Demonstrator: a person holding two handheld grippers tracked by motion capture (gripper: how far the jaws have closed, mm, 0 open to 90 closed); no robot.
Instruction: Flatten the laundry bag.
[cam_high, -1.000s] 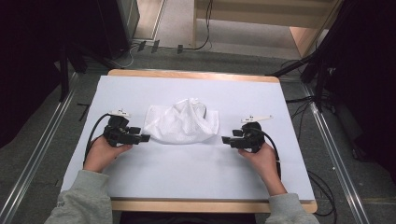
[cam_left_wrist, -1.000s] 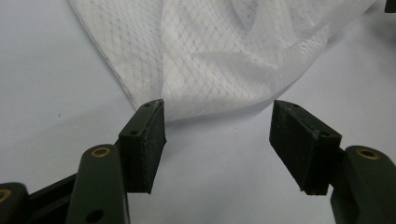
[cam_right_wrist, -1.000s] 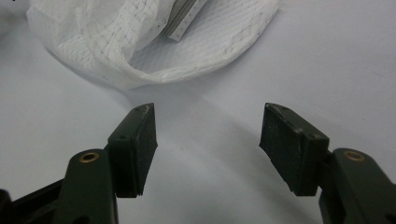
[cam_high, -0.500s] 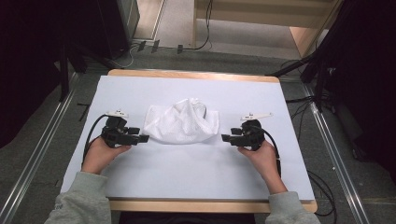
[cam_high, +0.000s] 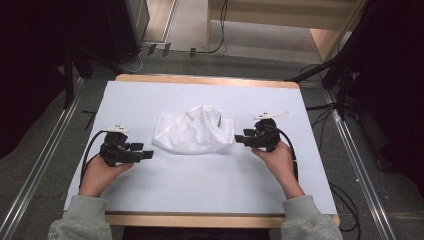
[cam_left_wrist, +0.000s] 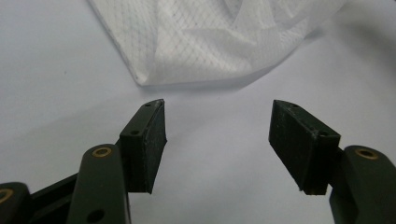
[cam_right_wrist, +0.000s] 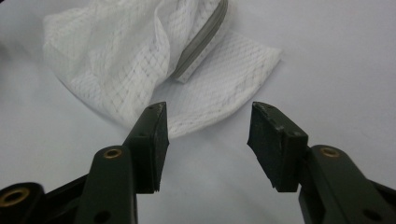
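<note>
Since the earlier frame the left gripper (cam_high: 148, 155) has drawn back toward the near-left, away from the mesh bag (cam_high: 194, 131), while the right gripper (cam_high: 239, 139) has held its place by the bag's right edge.

Both hands rest low on the white table cover (cam_high: 200, 175), forearms in grey sleeves coming in from the near edge, and each gripper points inward at the bag from its own side. The 2 jaws of each stand wide apart with nothing between them; the pads (cam_left_wrist: 152, 135) are flat, matte black blocks. The bag lies crumpled at the table's middle, a soft white net with a grey zipper strip (cam_right_wrist: 198, 44). In the left gripper view the bag's far part is cut off by the frame.
</note>
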